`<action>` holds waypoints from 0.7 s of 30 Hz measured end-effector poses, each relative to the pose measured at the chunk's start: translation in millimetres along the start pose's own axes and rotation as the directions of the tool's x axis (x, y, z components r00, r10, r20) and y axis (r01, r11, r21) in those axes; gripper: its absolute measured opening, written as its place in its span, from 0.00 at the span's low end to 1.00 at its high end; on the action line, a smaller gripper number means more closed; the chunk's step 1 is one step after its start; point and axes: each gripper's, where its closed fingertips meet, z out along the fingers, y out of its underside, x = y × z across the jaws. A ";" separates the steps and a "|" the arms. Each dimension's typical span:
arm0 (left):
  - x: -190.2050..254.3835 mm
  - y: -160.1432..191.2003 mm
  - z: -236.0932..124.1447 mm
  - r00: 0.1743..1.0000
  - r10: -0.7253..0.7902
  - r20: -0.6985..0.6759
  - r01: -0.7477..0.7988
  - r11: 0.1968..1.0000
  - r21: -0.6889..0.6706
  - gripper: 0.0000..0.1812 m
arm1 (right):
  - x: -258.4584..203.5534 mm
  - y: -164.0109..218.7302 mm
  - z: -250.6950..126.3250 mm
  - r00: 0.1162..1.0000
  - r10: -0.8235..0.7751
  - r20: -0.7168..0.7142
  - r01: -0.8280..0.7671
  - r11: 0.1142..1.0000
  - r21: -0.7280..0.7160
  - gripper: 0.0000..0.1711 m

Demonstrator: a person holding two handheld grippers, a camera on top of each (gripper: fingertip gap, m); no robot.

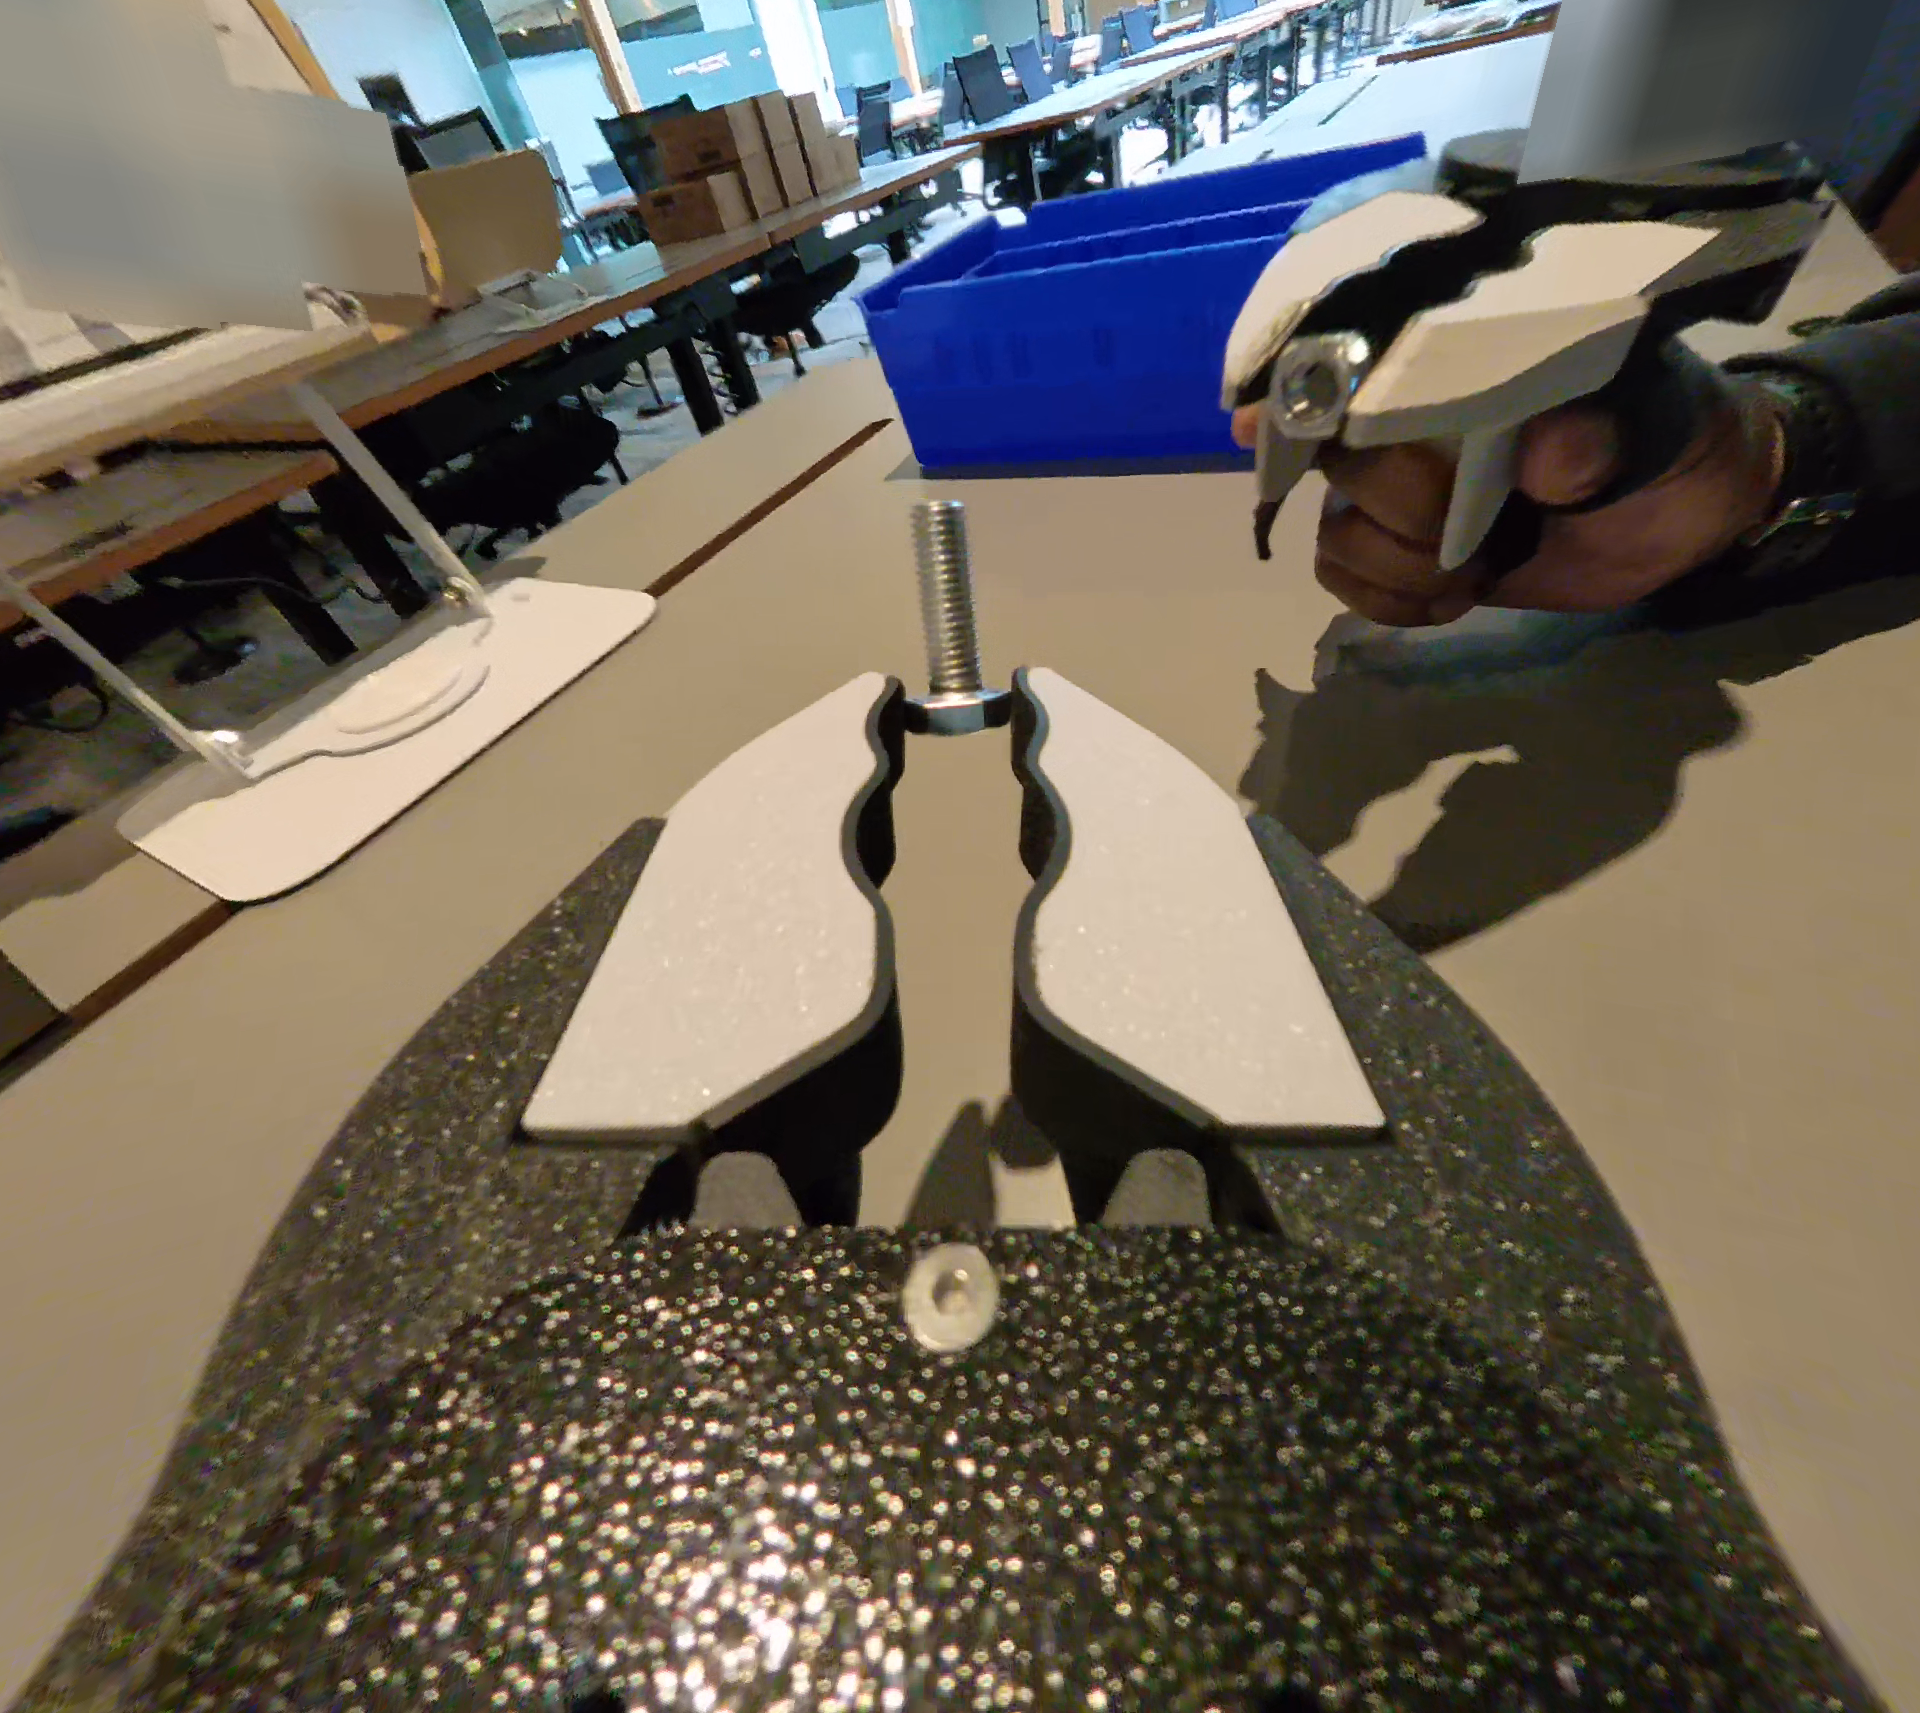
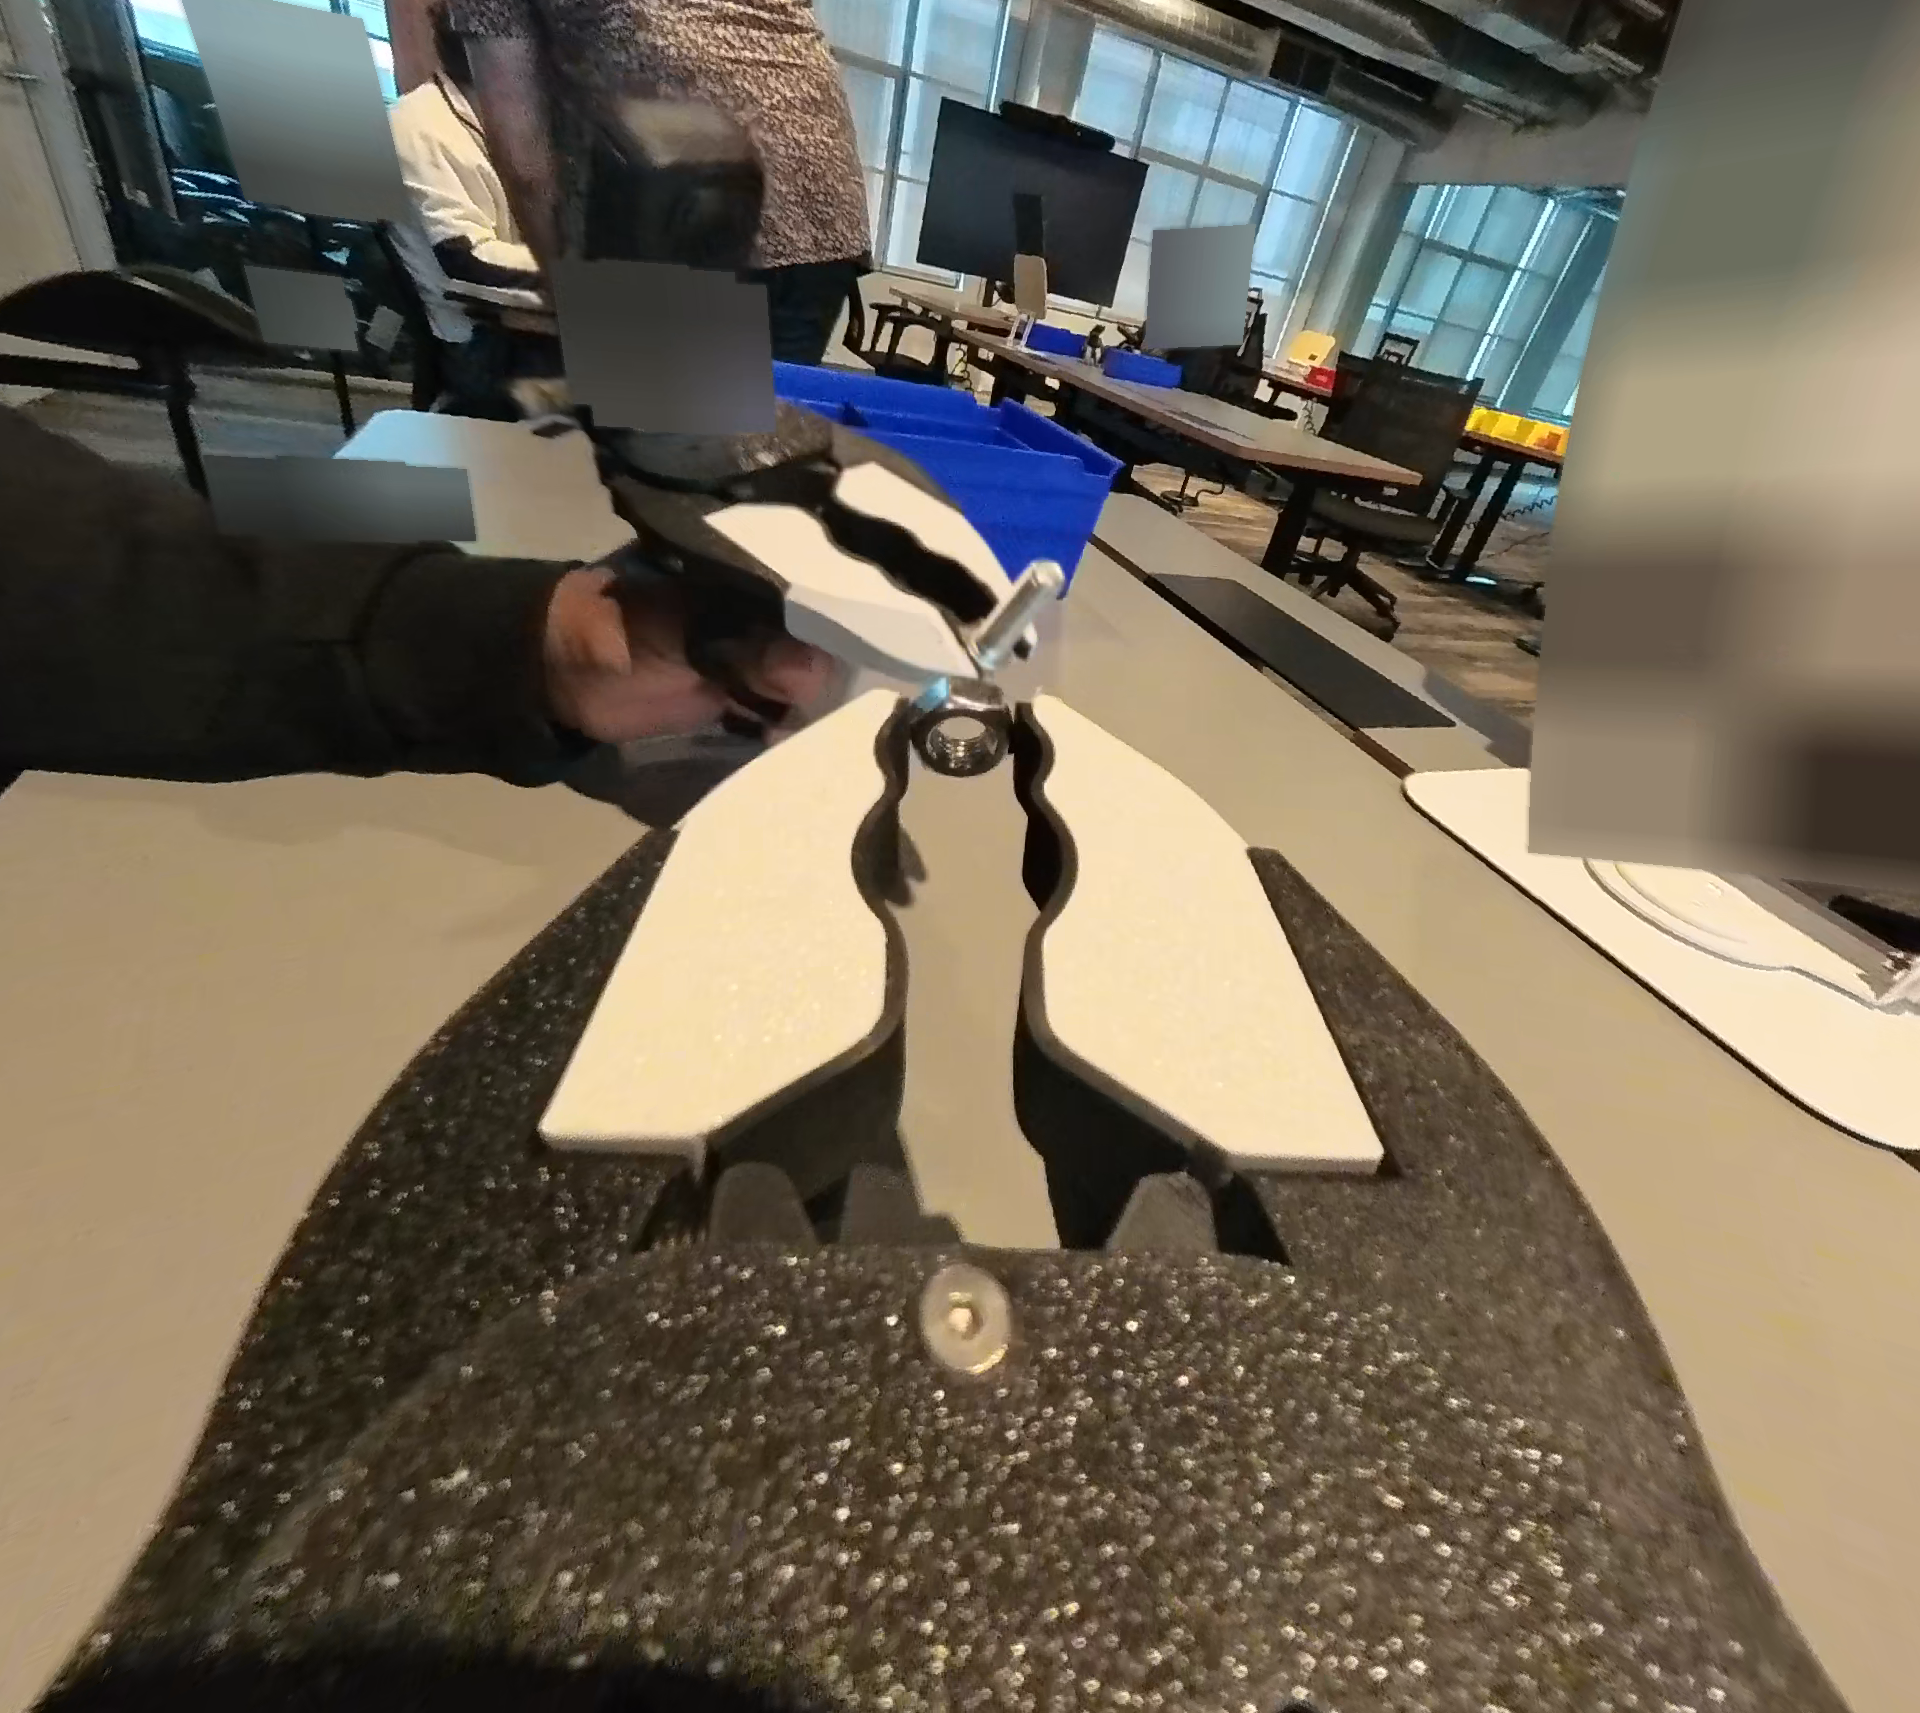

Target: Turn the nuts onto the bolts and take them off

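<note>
My left gripper (image 1: 954, 713) is shut on the hex head of a silver bolt (image 1: 943, 593), whose threaded shank points straight up above the grey table. My right gripper (image 2: 958, 741) is shut on a silver hex nut (image 2: 956, 744) with its bore facing the camera. In the left wrist view the right gripper (image 1: 1311, 394) holds the nut (image 1: 1311, 390) up and to the right of the bolt's tip, apart from it. In the right wrist view the left gripper (image 2: 987, 645) with the bolt (image 2: 1016, 614) sits just beyond the nut.
A blue bin (image 1: 1081, 333) stands on the table behind the bolt. A white stand base (image 1: 416, 718) lies to the left and shows at the right in the right wrist view (image 2: 1662, 957). A person (image 2: 644, 53) stands beyond the table. Desks and chairs fill the room. The grippers' ends are close to 8 cm from one another.
</note>
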 end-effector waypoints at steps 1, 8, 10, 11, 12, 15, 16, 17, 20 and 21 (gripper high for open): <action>2.1 2.9 1.9 1.000 -0.009 -0.012 0.009 1.000 -0.010 0.10 | -2.0 -1.2 -0.2 1.000 0.000 0.005 0.000 1.000 0.002 0.11; 6.7 -7.0 -1.2 0.998 0.060 0.007 -0.060 0.998 -0.007 0.10 | -9.8 -22.1 -6.3 0.996 -0.082 -0.024 0.082 0.996 0.031 0.11; 5.8 -11.4 -3.6 0.997 0.072 0.020 -0.072 0.997 0.003 0.10 | -10.4 -26.2 -7.1 0.994 -0.099 -0.039 0.100 0.994 0.036 0.11; 5.5 -13.3 -4.7 0.997 0.077 0.028 -0.078 0.997 0.006 0.10 | -11.1 -27.4 -7.0 0.994 -0.105 -0.042 0.107 0.994 0.038 0.11; 6.1 -15.2 -5.5 0.996 0.083 0.030 -0.083 0.996 0.009 0.10 | -12.3 -27.8 -6.7 0.993 -0.112 -0.041 0.114 0.993 0.038 0.11; 9.6 -21.2 -7.0 0.990 0.134 0.037 -0.134 0.991 0.010 0.10 | -13.7 -25.2 -6.3 0.993 -0.113 -0.033 0.114 0.993 0.031 0.11; 10.1 -22.5 -6.9 0.989 0.143 0.042 -0.144 0.990 0.008 0.10 | -13.1 -24.1 -6.6 0.994 -0.109 -0.032 0.110 0.994 0.029 0.11; 10.9 -23.8 -6.8 0.989 0.145 0.044 -0.145 0.989 0.012 0.10 | -11.7 -22.9 -7.3 0.994 -0.107 -0.034 0.107 0.994 0.027 0.11; 13.7 -23.6 -4.1 0.989 0.144 0.035 -0.145 0.989 0.015 0.10 | -6.0 -20.2 -10.4 0.995 -0.091 -0.040 0.092 0.995 0.027 0.11; 14.7 -21.8 -2.7 0.989 0.145 0.031 -0.146 0.989 0.011 0.10 | -4.6 -19.2 -11.1 0.996 -0.085 -0.039 0.086 0.996 0.028 0.11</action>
